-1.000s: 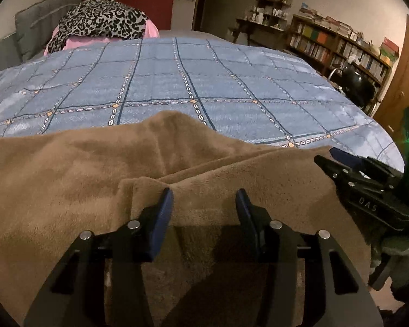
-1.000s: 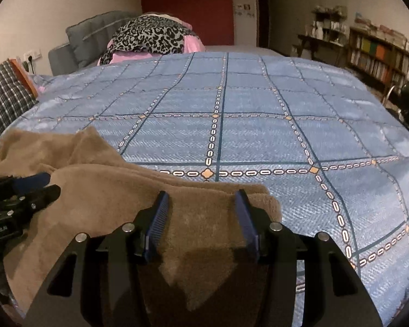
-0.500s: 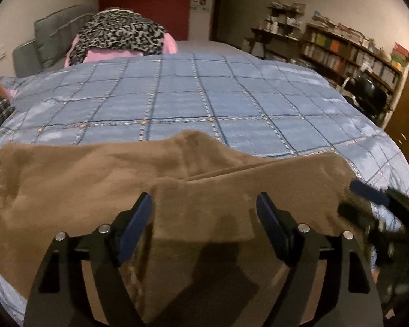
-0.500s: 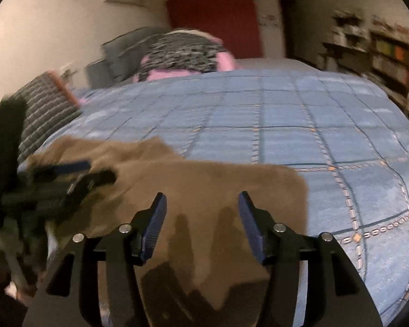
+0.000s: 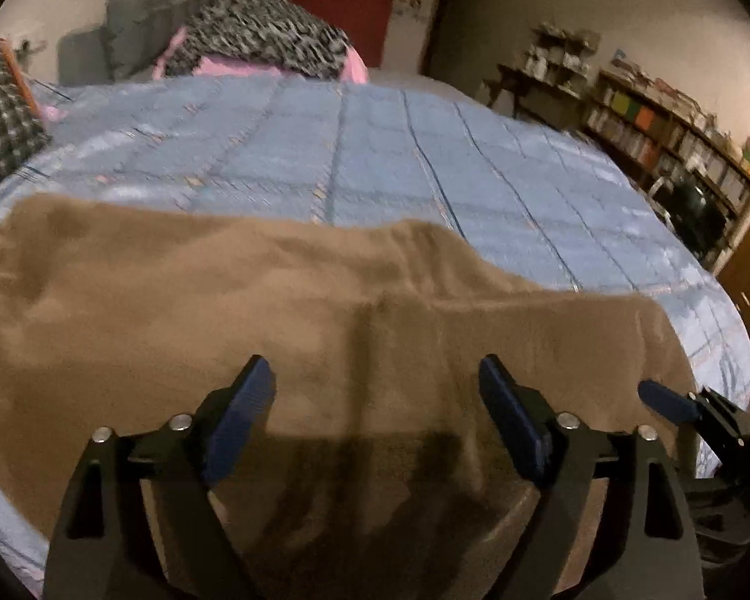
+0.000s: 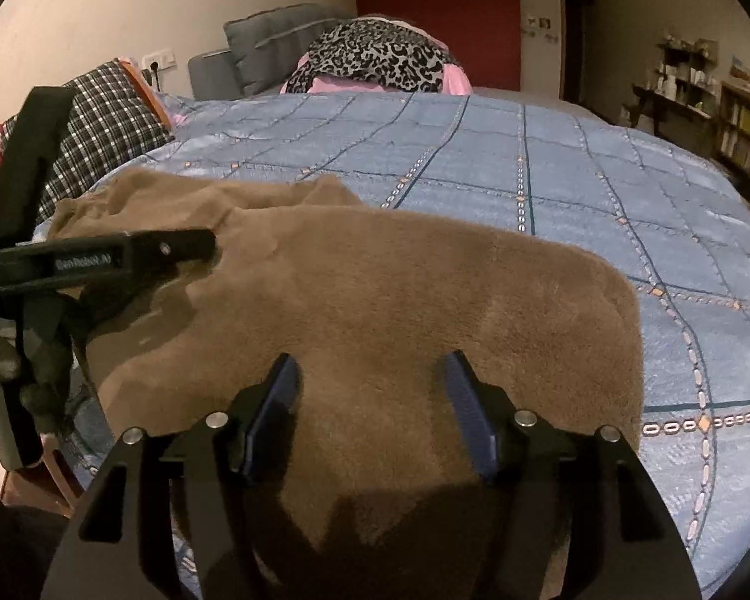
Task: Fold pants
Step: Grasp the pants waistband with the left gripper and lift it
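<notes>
One pair of soft brown fleece pants (image 5: 325, 330) lies spread across the near edge of a bed covered by one blue quilted bedspread with a dark grid pattern (image 5: 425, 170). Over the last second both tools have lifted away from the fabric. The left gripper (image 5: 370, 400) has opened its jaws much wider than before, and they now hover above the cloth with nothing between them. The right gripper (image 6: 370, 390) also hangs over the pants with its jaws well apart and empty. Judging from this, a fold has just been laid down and let go: a doubled layer shows in the right wrist view, its rounded edge resting on the bedspread, with a lower layer poking out at the far left. The next step probably calls for a fresh hold elsewhere on the pants.

There are two grippers, each visible at the edge of the other's view. At the head of the bed sit one leopard-print cloth over something pink (image 6: 375, 60), one grey cushion (image 6: 270, 45) and one checked pillow (image 6: 100, 120). One bookshelf (image 5: 675, 135) stands along the right wall.
</notes>
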The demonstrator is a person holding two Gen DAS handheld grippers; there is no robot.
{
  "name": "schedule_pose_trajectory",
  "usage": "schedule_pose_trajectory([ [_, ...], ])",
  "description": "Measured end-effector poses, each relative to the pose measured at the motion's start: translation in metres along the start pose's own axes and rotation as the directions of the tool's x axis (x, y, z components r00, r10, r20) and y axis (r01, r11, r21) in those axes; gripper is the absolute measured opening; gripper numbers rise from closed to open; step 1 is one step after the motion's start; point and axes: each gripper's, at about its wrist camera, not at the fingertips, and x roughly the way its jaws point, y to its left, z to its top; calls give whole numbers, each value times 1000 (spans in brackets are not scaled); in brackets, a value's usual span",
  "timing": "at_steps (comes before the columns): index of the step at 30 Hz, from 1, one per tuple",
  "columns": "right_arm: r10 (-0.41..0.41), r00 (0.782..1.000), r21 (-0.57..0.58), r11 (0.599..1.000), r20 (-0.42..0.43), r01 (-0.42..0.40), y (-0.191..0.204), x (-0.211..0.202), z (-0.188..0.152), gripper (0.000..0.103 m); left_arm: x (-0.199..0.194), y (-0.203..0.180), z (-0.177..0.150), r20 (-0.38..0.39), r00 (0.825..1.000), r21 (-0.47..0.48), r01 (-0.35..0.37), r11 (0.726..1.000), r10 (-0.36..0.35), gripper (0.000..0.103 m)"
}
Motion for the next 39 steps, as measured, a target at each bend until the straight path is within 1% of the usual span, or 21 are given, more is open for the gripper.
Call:
schedule_pose_trajectory([
  [3, 11, 1000, -2, 1000, 20, -11, 3, -8, 7, 62, -25, 26, 4, 54, 998, -70, -32, 997, 36, 96],
  [5, 14, 999, -3, 1000, 33, -13, 6, -11, 13, 62, -42, 50, 5, 79, 994, -137, -68, 988, 80, 97],
  [7, 28, 999, -11, 1000, 43, -27, 12, -14, 19, 62, -54, 69, 4, 91, 988, -181, -106, 978, 124, 97],
  [9, 36, 998, -26, 999, 50, -35, 18, -15, 23, 63, -68, 95, 1, 92, 974, -233, -180, 956, 206, 97],
  [11, 43, 998, -38, 998, 42, -42, 23, -12, 25, 64, -76, 117, -1, 84, 963, -273, -225, 935, 256, 97],
  [15, 54, 998, -53, 997, 23, -52, 33, -7, 26, 64, -86, 152, -5, 78, 944, -315, -282, 906, 321, 97],
  [17, 58, 998, -66, 996, 23, -56, 38, -8, 28, 64, -91, 169, -8, 79, 935, -340, -302, 891, 347, 97],
  [19, 62, 998, -71, 996, 24, -60, 40, -7, 30, 64, -92, 184, -9, 74, 929, -370, -311, 876, 362, 98],
  [20, 63, 998, -72, 996, 24, -62, 41, -7, 30, 64, -93, 196, -10, 74, 929, -398, -307, 865, 363, 98],
  [23, 65, 998, -78, 995, 20, -63, 45, -6, 30, 64, -91, 215, -13, 74, 931, -439, -291, 850, 357, 98],
  [25, 58, 998, -85, 995, 15, -56, 48, -4, 30, 64, -83, 226, -13, 62, 937, -448, -282, 848, 344, 98],
  [26, 54, 998, -87, 995, 13, -53, 49, -3, 30, 64, -77, 234, -14, 46, 940, -462, -281, 841, 339, 98],
  [29, 48, 999, -93, 995, 10, -47, 50, -3, 29, 64, -64, 252, -15, 30, 956, -503, -239, 830, 293, 98],
  [31, 45, 999, -89, 995, 10, -44, 51, -3, 30, 64, -59, 257, -17, 38, 964, -517, -207, 830, 265, 98],
  [33, 42, 999, -84, 996, 10, -41, 51, -2, 31, 64, -55, 259, -14, 49, 966, -518, -192, 834, 252, 98],
  [35, 41, 999, -84, 996, 8, -40, 52, -2, 32, 64, -48, 262, -9, 58, 973, -520, -163, 839, 225, 98],
  [39, 42, 999, -92, 995, 6, -42, 54, -1, 31, 64, -33, 270, -2, 58, 980, -533, -131, 836, 191, 98],
])
